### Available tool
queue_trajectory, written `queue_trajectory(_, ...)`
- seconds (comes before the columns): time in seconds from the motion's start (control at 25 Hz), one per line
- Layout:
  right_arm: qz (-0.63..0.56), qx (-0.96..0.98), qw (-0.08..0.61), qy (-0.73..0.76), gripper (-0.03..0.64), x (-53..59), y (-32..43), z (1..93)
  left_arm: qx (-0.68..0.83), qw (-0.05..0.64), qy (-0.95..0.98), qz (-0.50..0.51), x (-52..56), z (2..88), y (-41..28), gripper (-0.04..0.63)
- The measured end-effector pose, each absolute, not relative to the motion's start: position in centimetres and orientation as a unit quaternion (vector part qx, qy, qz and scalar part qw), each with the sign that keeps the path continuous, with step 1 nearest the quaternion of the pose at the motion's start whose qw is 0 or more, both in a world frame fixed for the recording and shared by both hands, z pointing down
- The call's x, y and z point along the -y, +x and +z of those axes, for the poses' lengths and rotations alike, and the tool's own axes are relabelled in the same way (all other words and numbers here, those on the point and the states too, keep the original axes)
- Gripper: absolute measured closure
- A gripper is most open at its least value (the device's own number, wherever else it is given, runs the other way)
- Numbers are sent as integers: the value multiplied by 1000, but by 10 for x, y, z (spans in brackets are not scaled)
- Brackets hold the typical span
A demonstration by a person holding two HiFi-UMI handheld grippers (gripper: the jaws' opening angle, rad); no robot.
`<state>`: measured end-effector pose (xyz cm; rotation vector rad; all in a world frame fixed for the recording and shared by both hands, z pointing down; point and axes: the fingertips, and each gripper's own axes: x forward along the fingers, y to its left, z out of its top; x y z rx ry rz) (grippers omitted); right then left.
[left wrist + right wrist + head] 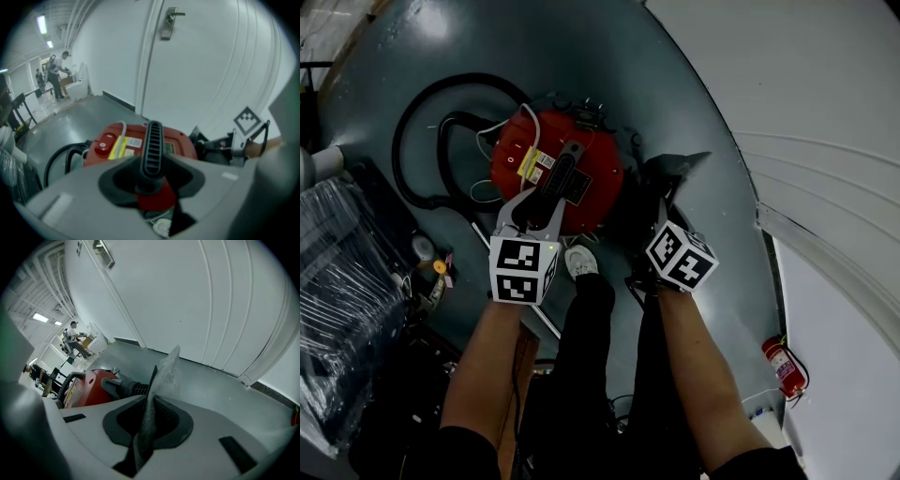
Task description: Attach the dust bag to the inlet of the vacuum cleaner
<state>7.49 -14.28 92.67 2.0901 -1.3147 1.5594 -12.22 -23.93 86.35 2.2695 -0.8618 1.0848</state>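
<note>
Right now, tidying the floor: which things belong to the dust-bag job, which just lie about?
Job: red vacuum cleaner, its handle in the left claw, dust bag in the right claw, black hose.
Lying about: fire extinguisher, plastic-wrapped bundle.

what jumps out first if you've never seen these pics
A red vacuum cleaner sits on the grey floor, mid-frame in the head view, with the left gripper shut on its black handle. Just to its right, the right gripper pinches a dark grey dust bag.
</note>
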Motion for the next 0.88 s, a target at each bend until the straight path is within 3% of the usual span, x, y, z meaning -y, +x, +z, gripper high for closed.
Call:
queue_trajectory(0.36,497,497,170,691,592,148,67,927,307,238,829,403,239,864,-121,440)
queue_trajectory(0.64,439,560,256,654,591,150,60,929,309,236,829,403,239,865,-122,440)
queue_trajectory(0.88,528,543,148,636,586,154,65,928,311,235,827,404,239,865,-121,440)
